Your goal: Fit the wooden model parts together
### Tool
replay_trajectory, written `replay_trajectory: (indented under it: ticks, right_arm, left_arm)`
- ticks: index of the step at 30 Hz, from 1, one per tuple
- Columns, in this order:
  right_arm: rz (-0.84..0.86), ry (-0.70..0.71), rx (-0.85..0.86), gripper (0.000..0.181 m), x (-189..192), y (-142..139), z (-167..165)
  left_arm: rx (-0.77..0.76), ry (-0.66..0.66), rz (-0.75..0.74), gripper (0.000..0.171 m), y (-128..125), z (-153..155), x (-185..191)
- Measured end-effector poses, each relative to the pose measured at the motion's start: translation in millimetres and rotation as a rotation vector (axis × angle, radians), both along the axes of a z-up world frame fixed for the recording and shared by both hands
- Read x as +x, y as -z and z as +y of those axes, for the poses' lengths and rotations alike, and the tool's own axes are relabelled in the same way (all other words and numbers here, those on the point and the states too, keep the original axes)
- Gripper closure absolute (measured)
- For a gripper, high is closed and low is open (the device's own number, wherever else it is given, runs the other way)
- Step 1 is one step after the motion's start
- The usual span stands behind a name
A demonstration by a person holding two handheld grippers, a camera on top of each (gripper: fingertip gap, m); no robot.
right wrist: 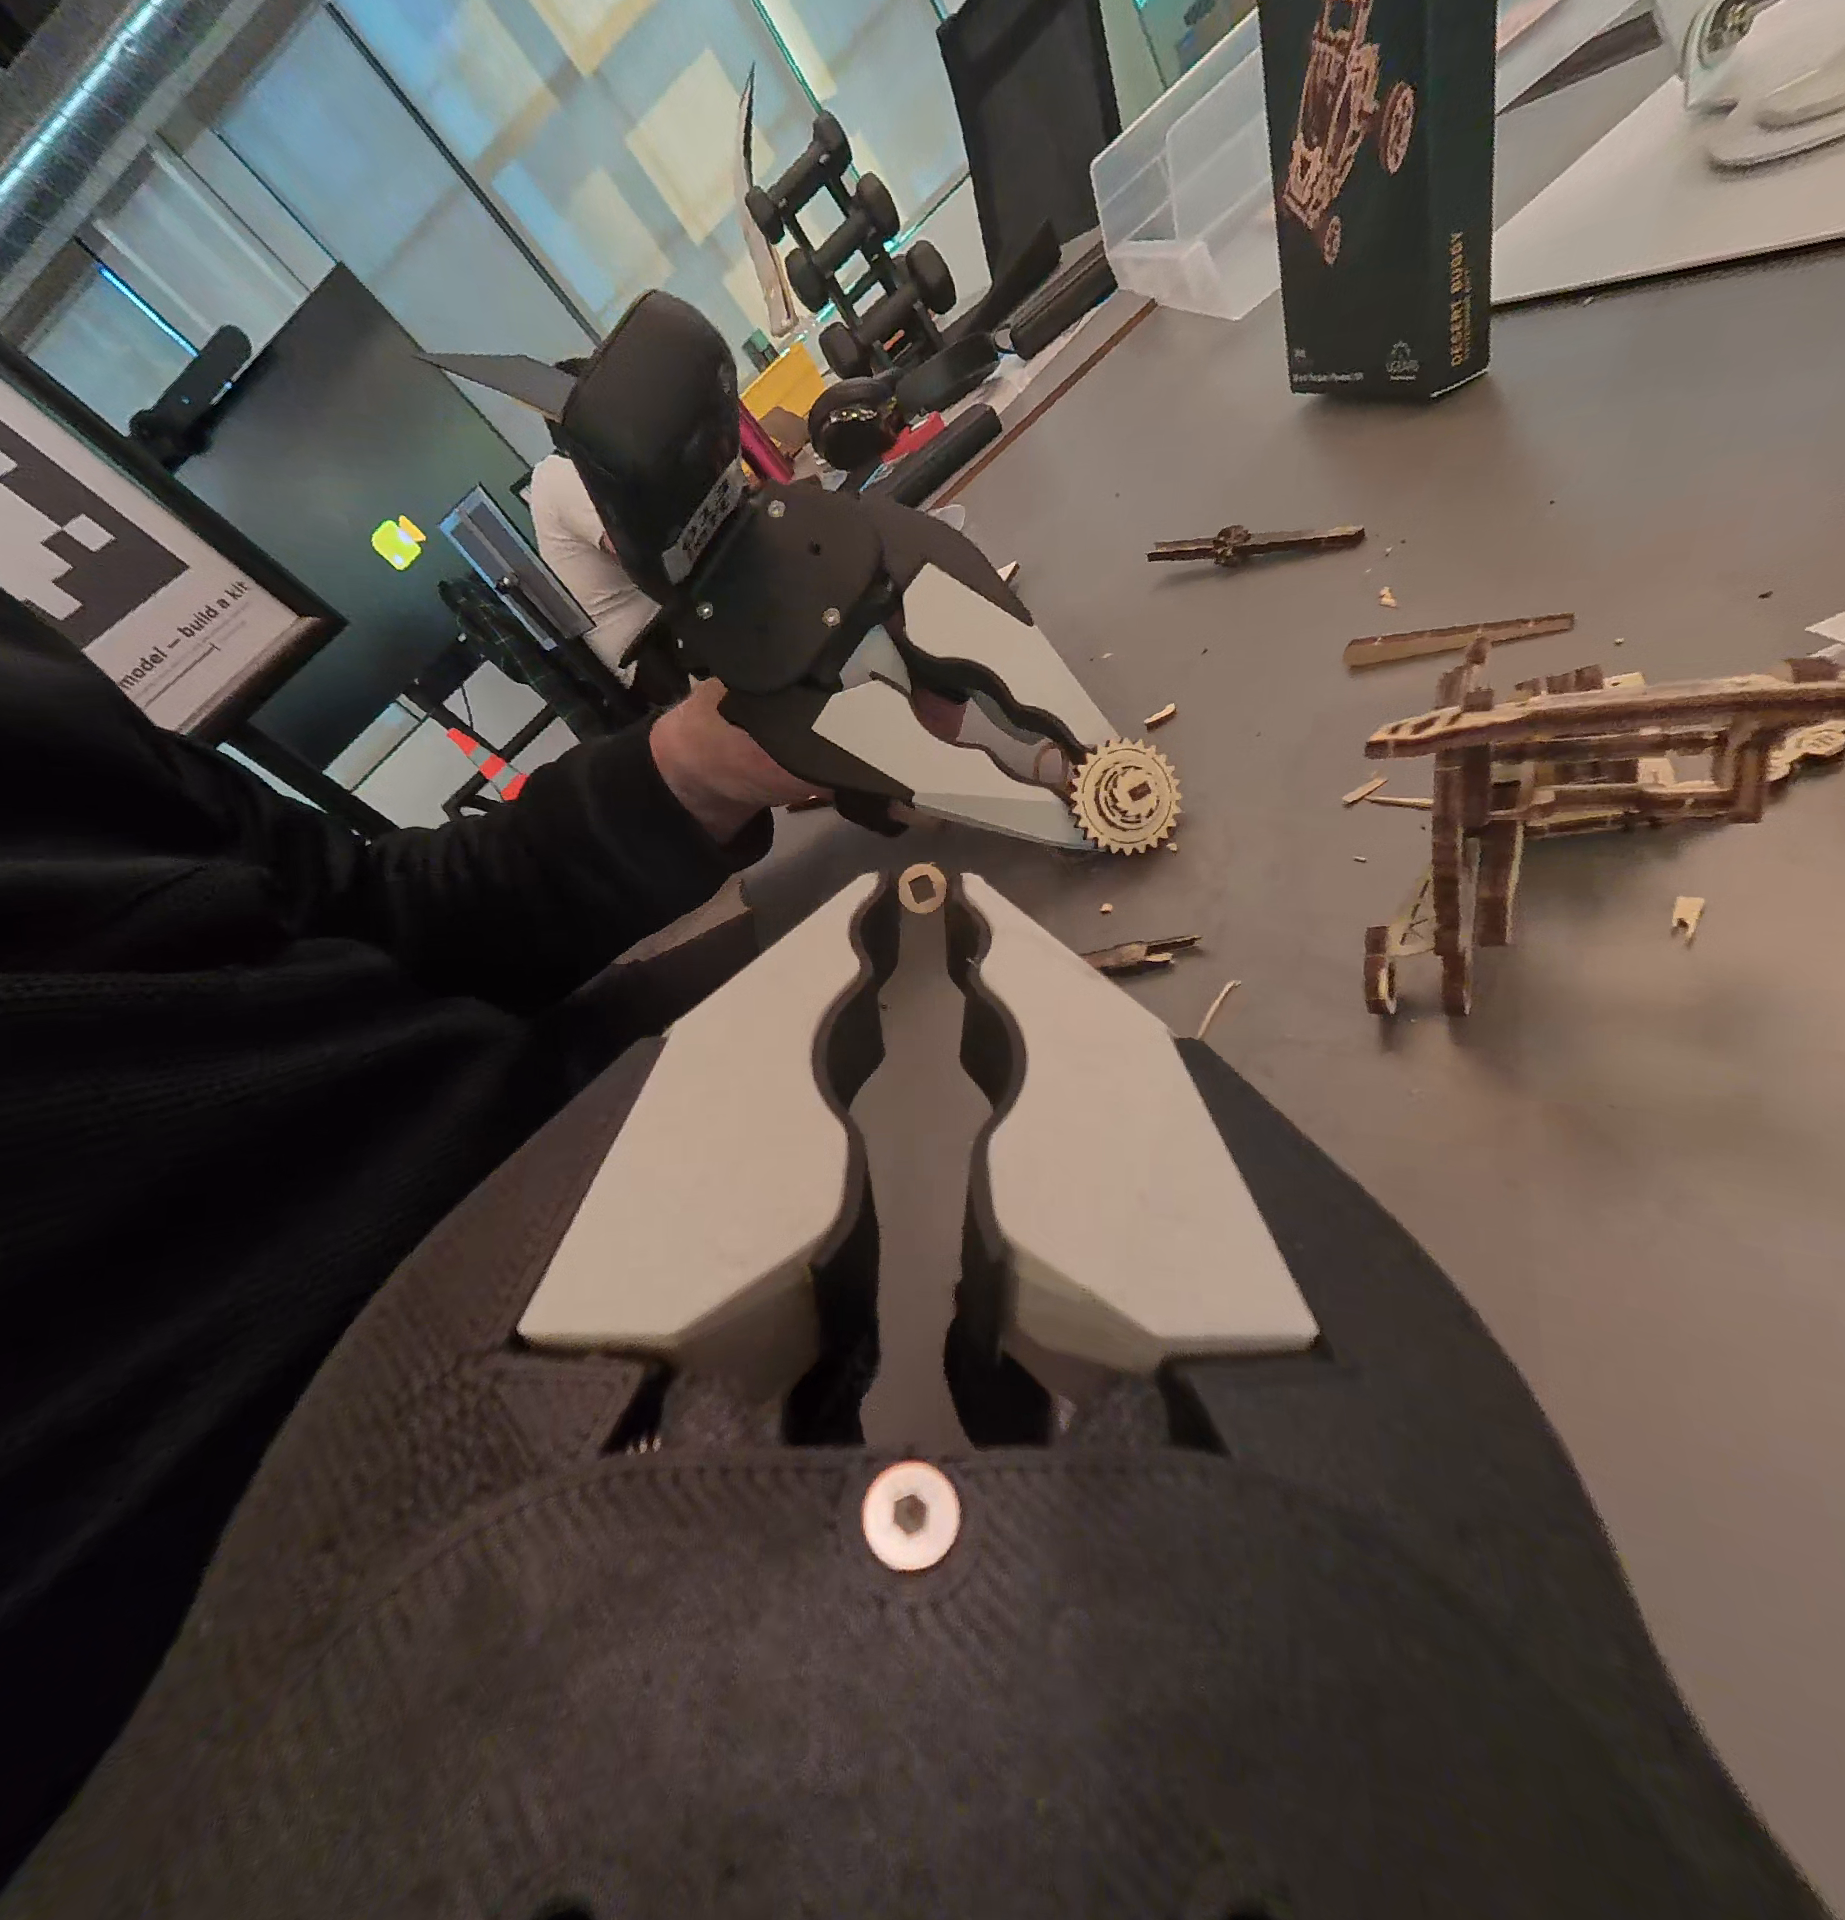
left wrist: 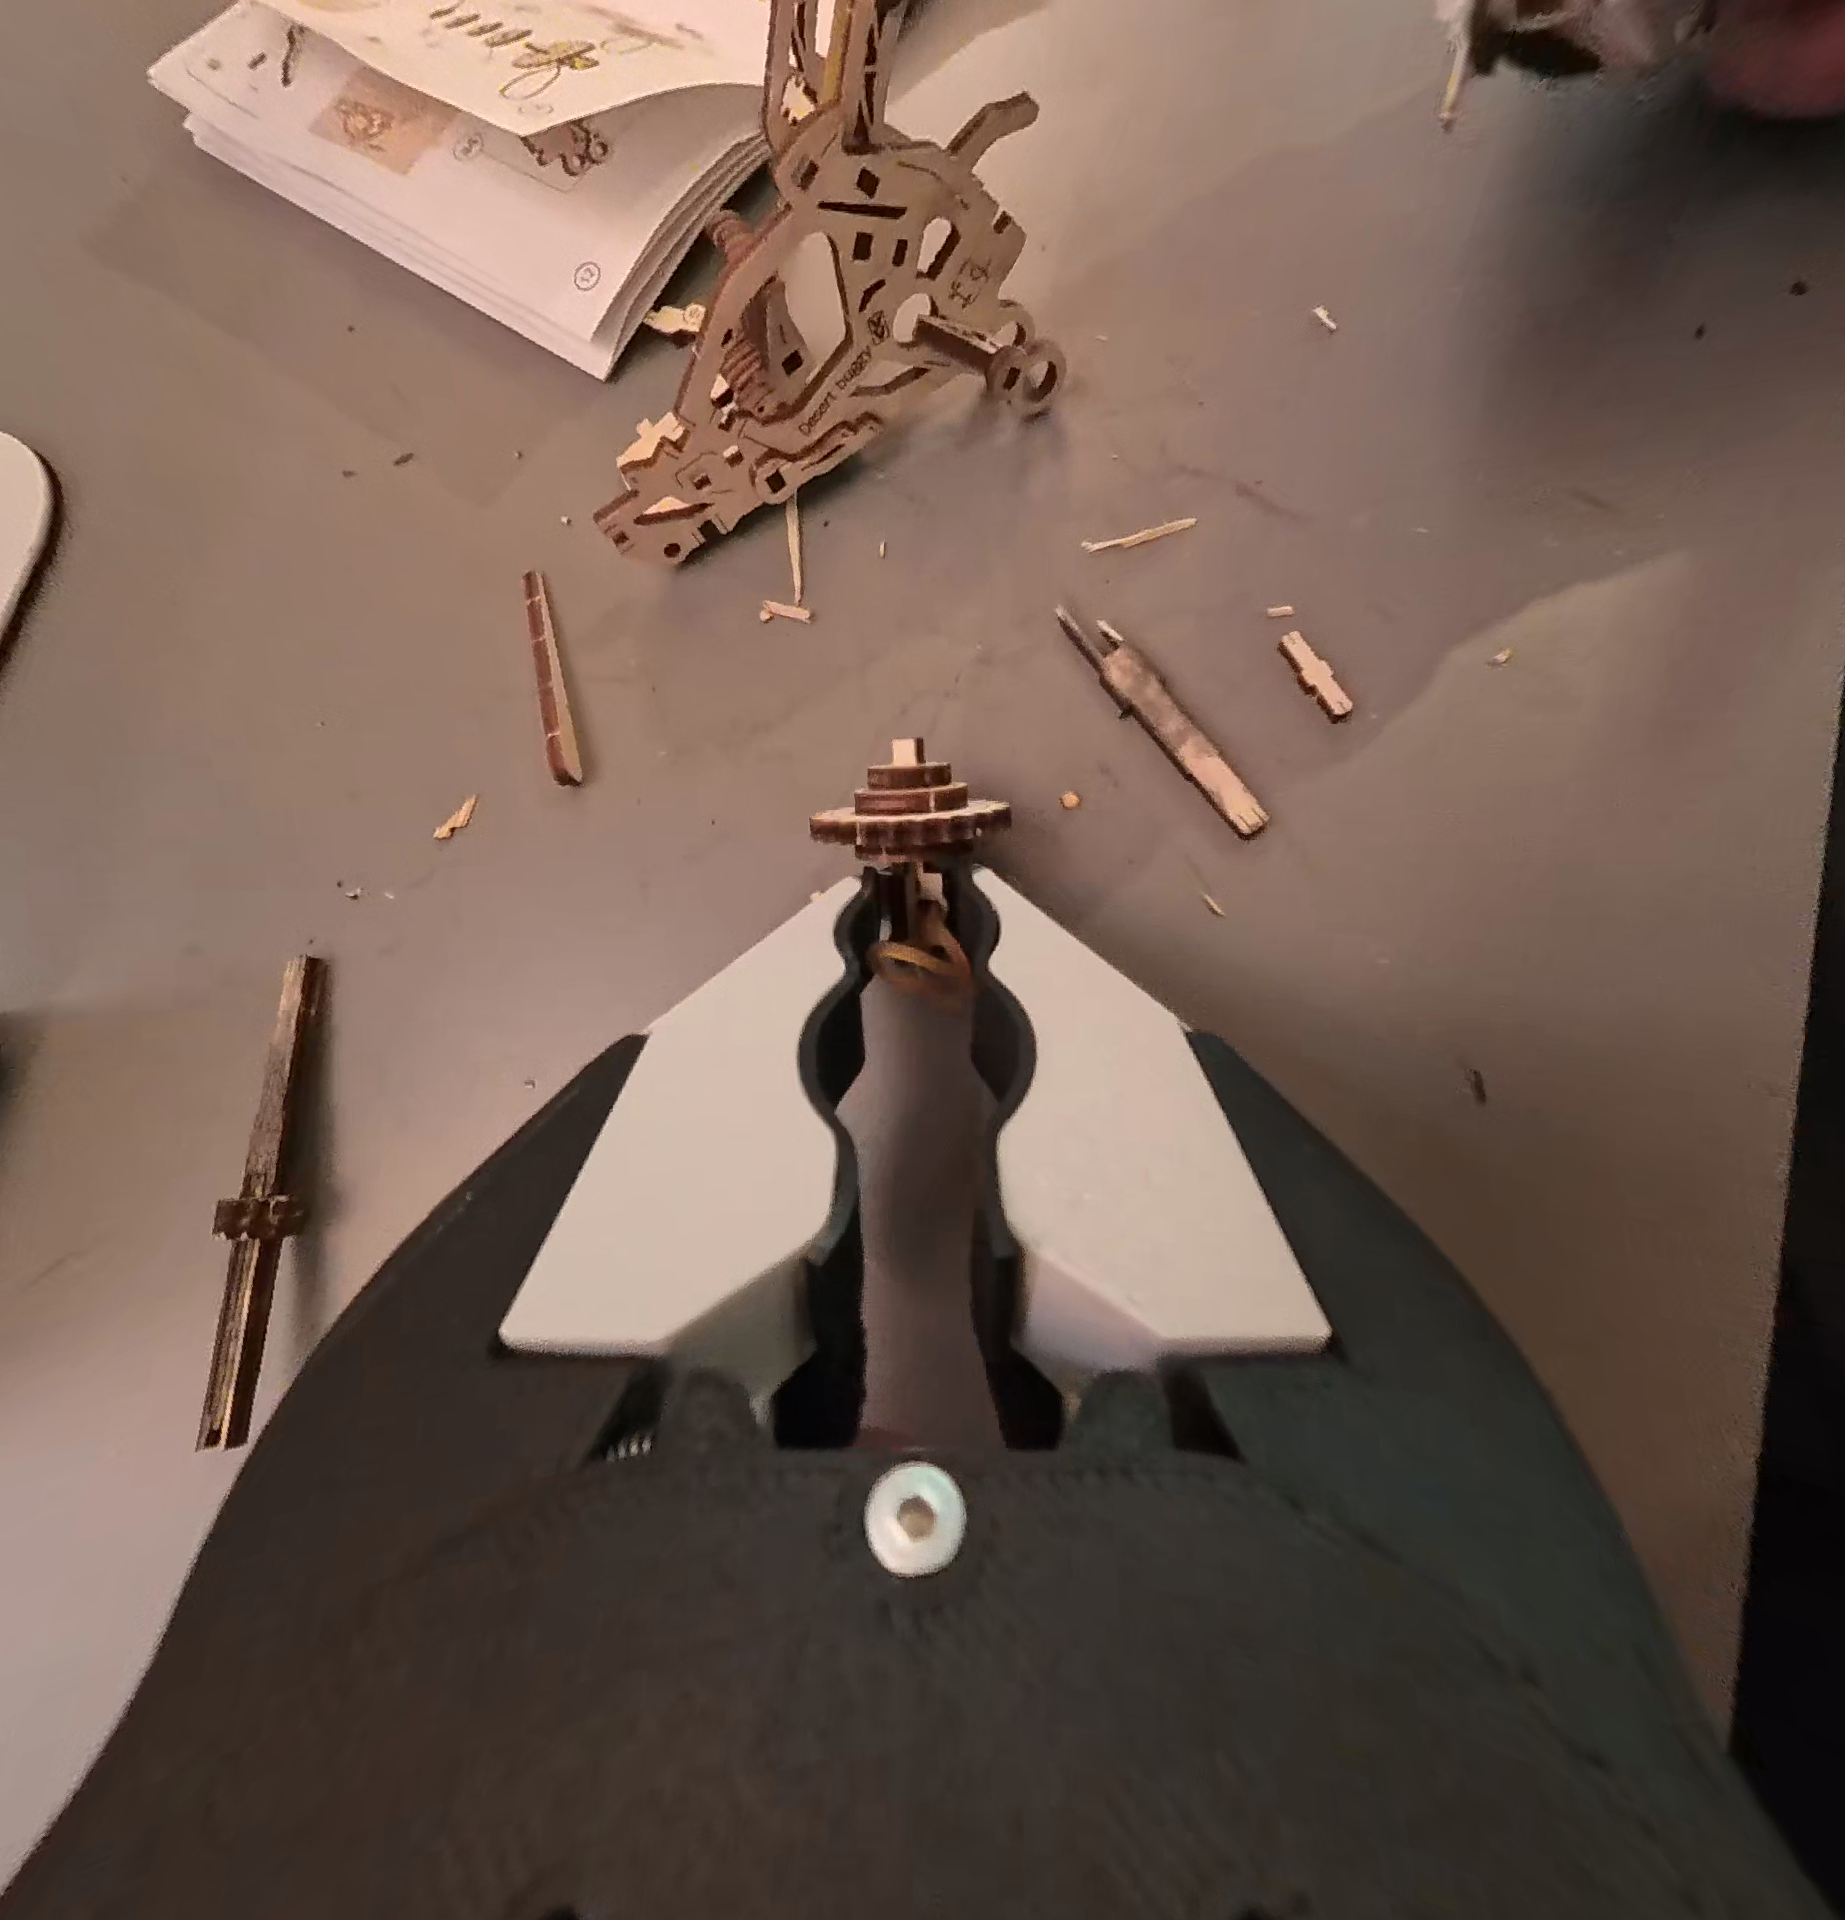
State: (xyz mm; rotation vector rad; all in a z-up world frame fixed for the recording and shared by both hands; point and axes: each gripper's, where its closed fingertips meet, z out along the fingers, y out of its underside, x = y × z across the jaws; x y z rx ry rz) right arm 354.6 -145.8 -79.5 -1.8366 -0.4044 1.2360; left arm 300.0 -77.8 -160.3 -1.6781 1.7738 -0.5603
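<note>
- Here, a small wooden gear assembly (left wrist: 905, 805) is pinched at the tips of the left gripper (left wrist: 905, 894), its toothed wheel just past the fingertips, above the grey counter (left wrist: 274, 727).
- In the right wrist view the same gear (right wrist: 1124, 795) is seen face-on at the left gripper (right wrist: 1079, 774).
- A small wooden ring (right wrist: 923, 890) with a square hole is clamped between the nearly closed tips of the right gripper (right wrist: 923, 896), near the gear but apart from it.
- The half-built wooden frame (left wrist: 845, 312) is stood on the counter beyond, beside an open booklet (left wrist: 461, 156).
- Loose sticks (left wrist: 552, 691) and splinters are scattered around.
</note>
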Motion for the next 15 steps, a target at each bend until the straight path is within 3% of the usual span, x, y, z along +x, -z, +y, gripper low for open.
replay_trajectory:
  ticks: [3,9,15]
  right_arm:
    - [-0.062,0.017,0.04,0.175,0.1,-0.3,6.3]
    - [-0.174,0.02,0.189,0.175,-9.8,-15.5,21.4]
    - [-0.213,0.024,0.234,0.175,-15.3,-21.2,22.6]
  left_arm:
    - [0.067,0.021,-0.04,0.16,-5.7,-2.9,3.2]
    - [0.203,0.108,-0.196,0.16,-45.3,-22.7,22.2]
    - [0.245,0.165,-0.307,0.16,-78.3,-40.5,35.3]
